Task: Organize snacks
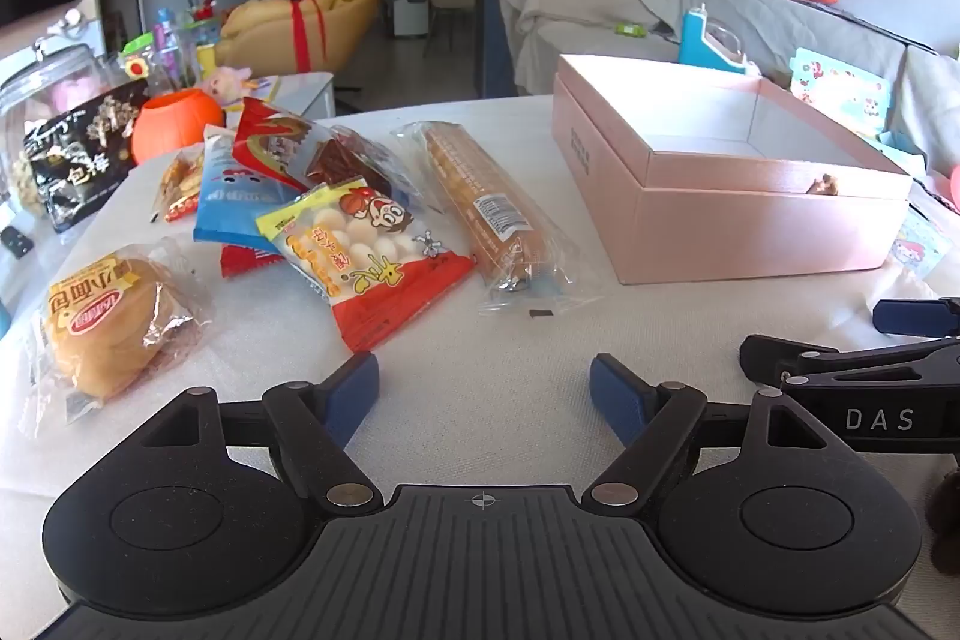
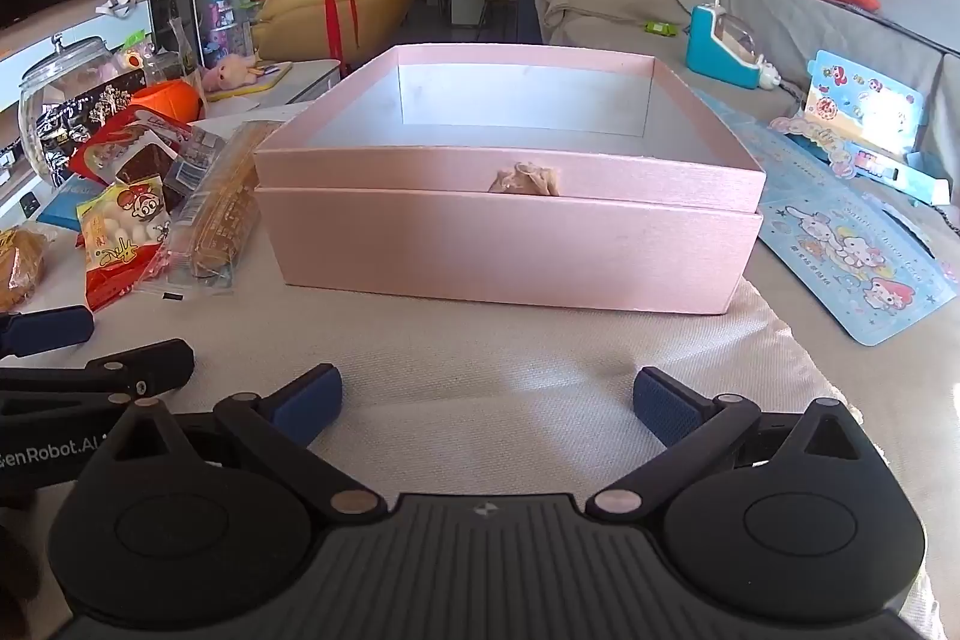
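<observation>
Since every snack lies loose on the white cloth and the pink box shows only a bare pale floor as far as its visible part goes, the sorting looks not yet begun, with all of it left to do. Nearest the left gripper sits the red-and-yellow packet of white balls, partly overlapping a blue packet and a red packet with a dark bar. Just beside them to the right lies a long clear-wrapped biscuit roll, between the pile and the box. A wrapped bun rests apart on the left, and a small orange-tinted packet lies behind the blue one. A black bag leans against a glass jar at the far left edge, beside an orange pumpkin-shaped pot.

The left gripper has its fingers spread apart over bare cloth, holding nothing. The right gripper is likewise spread and empty, facing the front wall of the box, which carries a small beige rosette. Right of the box lies a pale blue cartoon card
</observation>
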`<action>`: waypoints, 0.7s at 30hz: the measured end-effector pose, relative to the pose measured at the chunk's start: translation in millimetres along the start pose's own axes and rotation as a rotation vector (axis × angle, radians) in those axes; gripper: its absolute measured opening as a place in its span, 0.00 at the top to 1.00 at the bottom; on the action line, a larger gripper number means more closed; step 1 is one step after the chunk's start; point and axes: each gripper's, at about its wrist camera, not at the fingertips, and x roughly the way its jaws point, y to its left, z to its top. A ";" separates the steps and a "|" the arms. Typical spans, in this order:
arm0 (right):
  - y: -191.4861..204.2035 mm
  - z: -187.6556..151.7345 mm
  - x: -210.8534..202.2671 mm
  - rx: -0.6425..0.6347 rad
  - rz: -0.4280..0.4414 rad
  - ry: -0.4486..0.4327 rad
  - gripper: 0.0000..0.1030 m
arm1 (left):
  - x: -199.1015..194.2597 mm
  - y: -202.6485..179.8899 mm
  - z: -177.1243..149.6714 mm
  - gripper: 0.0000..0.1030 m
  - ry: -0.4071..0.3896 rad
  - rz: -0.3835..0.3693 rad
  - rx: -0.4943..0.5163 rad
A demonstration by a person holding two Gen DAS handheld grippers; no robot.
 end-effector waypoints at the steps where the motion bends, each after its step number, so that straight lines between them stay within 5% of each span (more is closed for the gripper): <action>1: 0.4 0.1 0.3 0.000 0.001 0.000 0.00 | 0.0 0.0 0.0 0.19 0.000 0.000 0.000; 21: -0.1 -0.5 -0.3 0.003 0.001 -0.003 0.00 | 0.0 0.0 0.0 0.19 0.000 0.000 0.000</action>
